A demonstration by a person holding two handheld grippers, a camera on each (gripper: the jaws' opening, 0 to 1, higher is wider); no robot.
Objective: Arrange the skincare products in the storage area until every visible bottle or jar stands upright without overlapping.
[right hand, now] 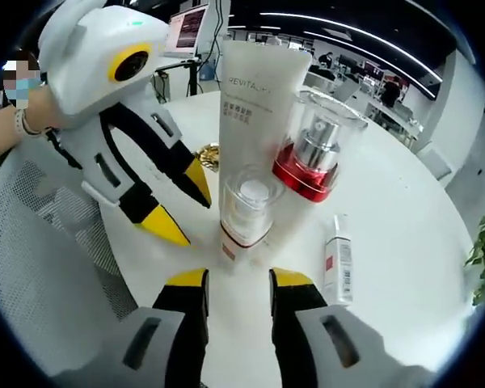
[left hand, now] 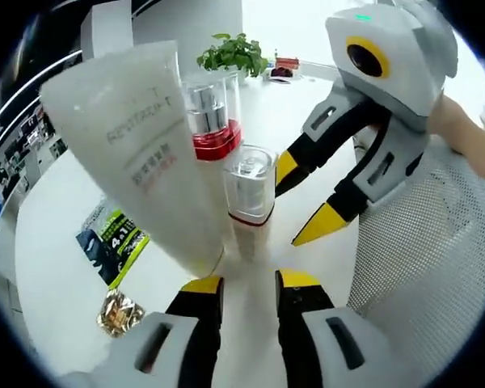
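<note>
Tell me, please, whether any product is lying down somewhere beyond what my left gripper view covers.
Observer: Yes, in the right gripper view a small white bottle lies on its side on the table.
Operator: Is it touching anything?
Observer: No. It lies apart from the red-based pump bottle, which stands upright farther away, and it is nearer the right tool.
Operator: Could that tool take it now?
Observer: Probably. Its jaws stand open and empty, and the lying bottle is just off to one side of them.
</note>
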